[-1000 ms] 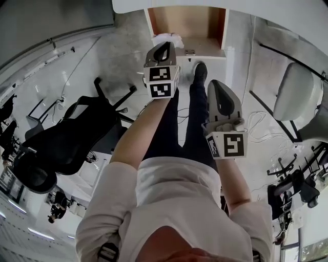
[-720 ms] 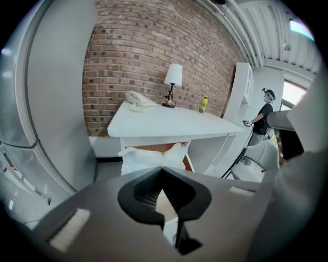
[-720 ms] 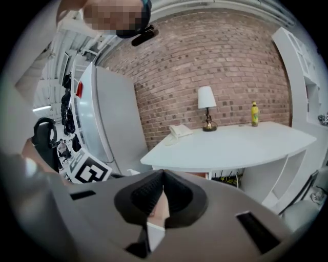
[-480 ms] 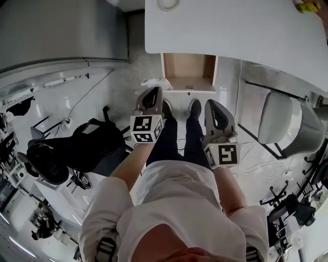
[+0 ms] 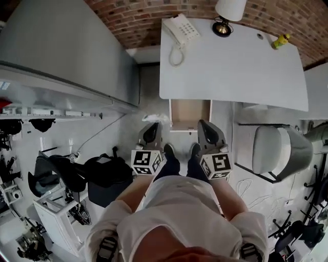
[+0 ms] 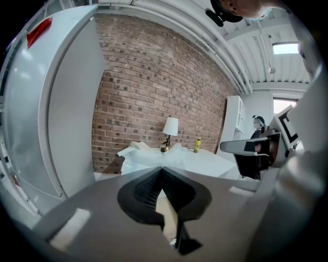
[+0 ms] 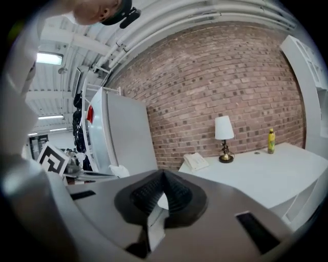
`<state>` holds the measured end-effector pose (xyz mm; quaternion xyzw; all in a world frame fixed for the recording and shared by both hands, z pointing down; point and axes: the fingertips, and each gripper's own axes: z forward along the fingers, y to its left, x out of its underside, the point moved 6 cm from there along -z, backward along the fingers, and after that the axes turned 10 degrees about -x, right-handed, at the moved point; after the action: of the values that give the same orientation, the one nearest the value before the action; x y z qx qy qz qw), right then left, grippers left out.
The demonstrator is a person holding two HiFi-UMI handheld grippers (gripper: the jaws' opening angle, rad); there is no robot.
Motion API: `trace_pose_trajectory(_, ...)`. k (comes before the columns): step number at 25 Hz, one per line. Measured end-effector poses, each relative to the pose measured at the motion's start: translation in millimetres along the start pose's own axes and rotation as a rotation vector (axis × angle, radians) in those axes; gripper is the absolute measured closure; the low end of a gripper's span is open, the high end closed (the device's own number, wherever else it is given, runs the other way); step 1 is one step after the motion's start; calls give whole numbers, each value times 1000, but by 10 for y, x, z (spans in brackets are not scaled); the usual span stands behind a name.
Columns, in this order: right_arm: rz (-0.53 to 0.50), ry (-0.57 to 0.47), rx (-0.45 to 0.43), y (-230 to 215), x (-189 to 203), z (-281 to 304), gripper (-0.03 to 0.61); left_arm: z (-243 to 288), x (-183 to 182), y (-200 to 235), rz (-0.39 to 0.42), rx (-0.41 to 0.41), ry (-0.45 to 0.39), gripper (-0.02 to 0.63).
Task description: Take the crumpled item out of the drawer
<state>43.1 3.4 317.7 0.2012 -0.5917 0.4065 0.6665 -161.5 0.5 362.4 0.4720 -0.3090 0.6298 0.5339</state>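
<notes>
Looking down from the head view, I have both grippers held out in front of the body. My left gripper [image 5: 153, 125] has its fingers [image 6: 147, 188] pressed together on a fold of the crumpled item [image 5: 156, 118]. That item is a white wad sitting right at the fingertips, in the air just left of the drawer's near left corner and not inside it. My right gripper [image 5: 202, 124] is beside it to the right. Its fingers [image 7: 148, 193] meet at the tips with nothing between them.

Just beyond both grippers the drawer [image 5: 189, 110] stands pulled open under the near edge of the white table [image 5: 230, 66], and its wooden bottom looks bare from here. Along the far side of the table I see a telephone [image 5: 183, 29], a lamp [image 5: 229, 10] and a small yellow bottle [image 5: 280, 41], with a brick wall [image 5: 143, 20] behind them.

By my reading the main job is done: the item is out of the drawer and clamped in my left grip. All that might be left is setting it down somewhere, perhaps on the table, and maybe pushing the drawer shut. The task asks for neither, so I would call it all but finished.
</notes>
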Motion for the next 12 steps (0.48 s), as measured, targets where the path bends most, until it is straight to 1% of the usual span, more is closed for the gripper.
trace_pose_trajectory(3,21,-50,17,77,-297,-53,572,-217,-221,24,12,12,-17,606)
trace_pose_trajectory(6,27,-84,35,133,-518,-121,572,-414,-460,53,22,12,-60,606)
trace_pose_trajectory(9,26,-112,20,185,-678,-186,572,-574,-690,98,31,13,-116,606)
trace_pose_trajectory(12,15,-143,16,216,-801,-229,572,-669,-842,173,17,18,-153,606)
